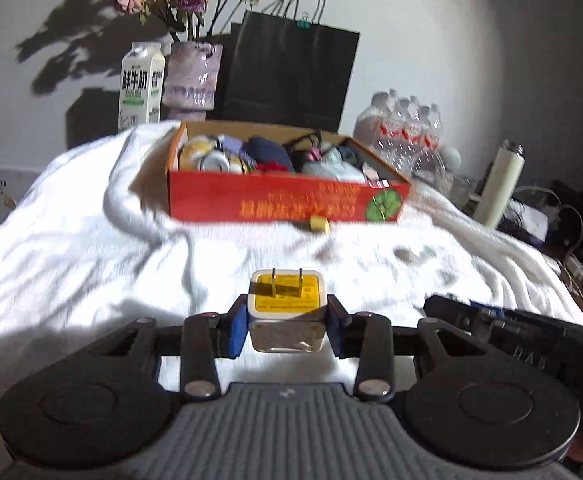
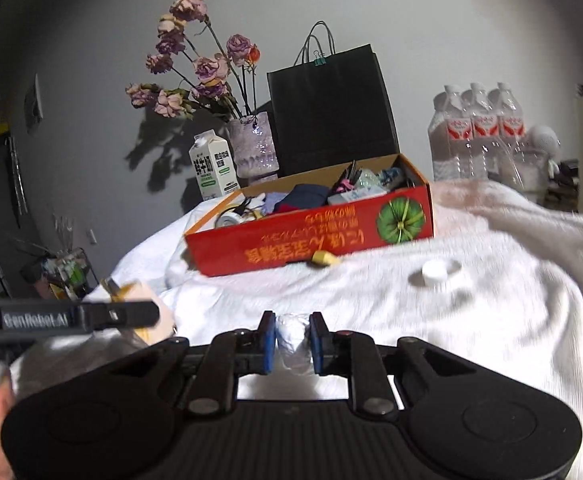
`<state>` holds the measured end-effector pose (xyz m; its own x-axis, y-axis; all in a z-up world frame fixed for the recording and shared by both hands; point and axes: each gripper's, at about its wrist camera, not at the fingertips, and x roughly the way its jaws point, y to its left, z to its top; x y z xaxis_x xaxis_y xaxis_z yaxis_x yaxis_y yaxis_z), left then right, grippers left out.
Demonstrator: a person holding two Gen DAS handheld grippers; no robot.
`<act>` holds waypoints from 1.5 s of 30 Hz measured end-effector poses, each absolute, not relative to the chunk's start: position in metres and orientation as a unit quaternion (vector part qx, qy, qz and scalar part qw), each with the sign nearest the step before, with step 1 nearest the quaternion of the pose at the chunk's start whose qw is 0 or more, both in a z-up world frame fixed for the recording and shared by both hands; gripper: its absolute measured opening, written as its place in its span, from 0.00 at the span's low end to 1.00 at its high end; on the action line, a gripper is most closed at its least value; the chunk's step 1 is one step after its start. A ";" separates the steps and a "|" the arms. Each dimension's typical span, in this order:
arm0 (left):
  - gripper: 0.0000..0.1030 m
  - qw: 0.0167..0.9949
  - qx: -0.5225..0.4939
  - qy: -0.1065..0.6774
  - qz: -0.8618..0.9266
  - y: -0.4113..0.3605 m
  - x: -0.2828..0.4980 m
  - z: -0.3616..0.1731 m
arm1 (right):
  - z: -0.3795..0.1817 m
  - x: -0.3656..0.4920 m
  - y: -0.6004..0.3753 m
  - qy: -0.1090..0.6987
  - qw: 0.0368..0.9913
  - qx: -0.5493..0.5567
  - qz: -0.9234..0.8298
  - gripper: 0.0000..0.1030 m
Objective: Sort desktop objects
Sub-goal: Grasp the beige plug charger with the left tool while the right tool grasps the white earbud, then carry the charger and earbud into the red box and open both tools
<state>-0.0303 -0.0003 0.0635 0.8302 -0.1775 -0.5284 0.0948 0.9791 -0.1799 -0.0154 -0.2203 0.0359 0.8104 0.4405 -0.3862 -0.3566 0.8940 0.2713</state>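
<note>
Left wrist view: straight ahead, at the far side of the white cloth (image 1: 91,248), sits the red cardboard box (image 1: 283,200), open-topped and crammed with odds and ends. There's a crushed can at its left end, dark blue fabric in the middle, tangled cords and a pink bit toward the right. Yellow lettering runs along its near wall, upside down and too blurred to read, with a green round emblem at the right end. A small yellow piece (image 1: 318,224) lies on the cloth just against that wall.

Close in, the left gripper (image 1: 287,320) has its jaws clamped on a white charger plug (image 1: 287,308), pads pressing both sides, yellow label face and two prongs pointing toward the box.

Over on the right wrist view, the right gripper (image 2: 292,340) is squeezed nearly closed on a small crumpled silvery-white wad (image 2: 294,342), pinched between the blue pads. The box stands well beyond it, and a white bottle cap (image 2: 435,271) rests on the cloth to the right. At the left edge, the other gripper's black arm reads "GenRobot.AI", a touch blurred.

Behind the box: a milk carton (image 2: 213,170) with Chinese characters, a lilac vase (image 2: 253,144) of dried roses, a black paper bag (image 2: 331,112), and a pack of water bottles (image 2: 477,132) with red labels.
</note>
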 end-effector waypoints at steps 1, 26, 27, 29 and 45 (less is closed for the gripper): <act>0.38 0.952 -0.074 0.287 -0.073 -0.002 -0.035 0.061 | 0.035 -0.022 -0.221 0.225 0.946 0.099 0.210 0.16; 0.38 0.930 -0.103 0.323 -0.145 -0.020 0.180 0.150 | 0.148 0.127 -0.256 0.200 0.952 0.118 0.198 0.16; 0.38 0.926 -0.098 0.338 -0.136 -0.026 0.202 0.144 | 0.150 0.153 -0.251 0.216 0.951 0.110 0.194 0.16; 0.38 0.915 -0.094 0.372 -0.122 -0.036 0.240 0.127 | 0.147 0.203 -0.242 0.248 0.948 0.096 0.175 0.16; 0.74 0.914 -0.061 0.391 -0.091 -0.021 0.321 0.126 | 0.104 0.346 -0.201 0.353 0.929 0.028 0.110 0.57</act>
<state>0.3207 -0.0206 0.1256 0.6772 -0.2130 -0.7043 0.1181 0.9763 -0.1816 0.3463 -0.2009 0.1045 0.7265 0.2246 -0.6494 -0.1852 0.9741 0.1297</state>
